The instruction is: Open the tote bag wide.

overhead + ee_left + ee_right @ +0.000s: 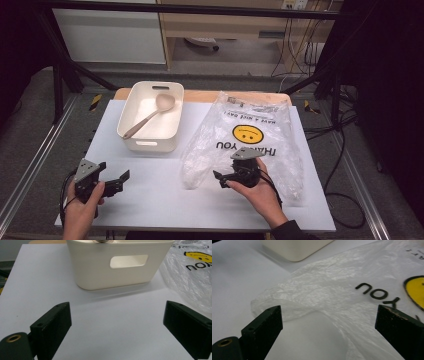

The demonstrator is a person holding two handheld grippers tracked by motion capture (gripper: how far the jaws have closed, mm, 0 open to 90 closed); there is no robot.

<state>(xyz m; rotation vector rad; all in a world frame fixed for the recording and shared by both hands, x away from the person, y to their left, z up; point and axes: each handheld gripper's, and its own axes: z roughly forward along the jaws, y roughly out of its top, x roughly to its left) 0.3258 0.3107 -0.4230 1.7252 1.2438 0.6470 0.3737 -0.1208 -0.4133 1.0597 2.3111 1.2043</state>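
A lab or test room, this one: a black metal frame (65, 60) boxes in the table (150, 200), cables (340, 165) snake over grey carpet at the right, yellow-black tape (95, 101) marks the floor. Behind sit a white cabinet (110, 35), wooden furniture (220, 25) and a wall socket (294, 4).

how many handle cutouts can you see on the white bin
2: one in the near wall of the white bin, facing the person, and one in the far wall behind the spoon.
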